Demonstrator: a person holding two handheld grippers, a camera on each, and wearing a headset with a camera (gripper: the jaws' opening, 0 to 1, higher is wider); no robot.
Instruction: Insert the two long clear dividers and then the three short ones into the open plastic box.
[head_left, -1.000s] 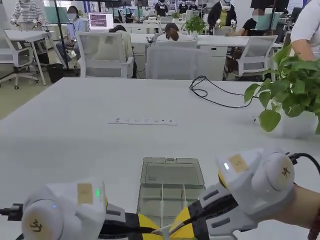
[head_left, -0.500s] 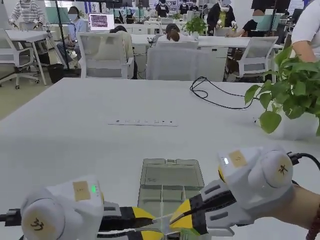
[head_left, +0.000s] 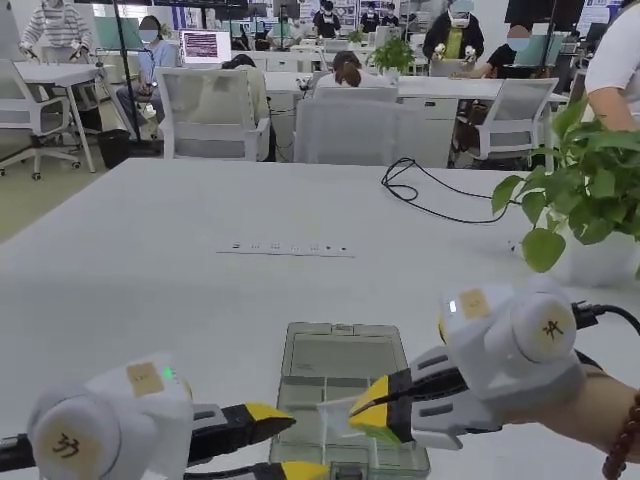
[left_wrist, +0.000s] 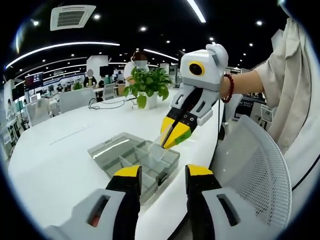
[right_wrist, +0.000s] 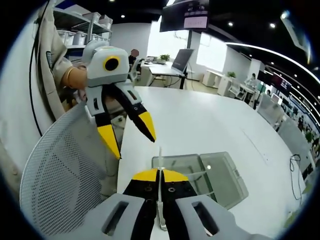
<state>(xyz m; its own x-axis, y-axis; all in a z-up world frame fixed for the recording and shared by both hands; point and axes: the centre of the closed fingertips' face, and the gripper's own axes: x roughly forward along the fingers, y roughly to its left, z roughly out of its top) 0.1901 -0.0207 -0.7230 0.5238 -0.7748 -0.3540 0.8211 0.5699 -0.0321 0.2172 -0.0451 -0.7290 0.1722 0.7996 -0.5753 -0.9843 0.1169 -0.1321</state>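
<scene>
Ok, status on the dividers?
Left claw open, empty. Right claw shut on a clear divider, over the open box. Nothing in the way.

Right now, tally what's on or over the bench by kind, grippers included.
Grippers: 2, left gripper, right gripper
Open plastic box: 1
Clear divider, held: 1
Potted plant: 1
Black cable: 1
Flat white strip: 1
Total: 7

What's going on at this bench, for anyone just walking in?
A person is fitting clear dividers into an open plastic box on a white workbench, with a gripper in each hand. The right gripper is shut on a clear divider, holding it over the box's near end. The left gripper is open and empty. Other dividers already stand inside.
</scene>
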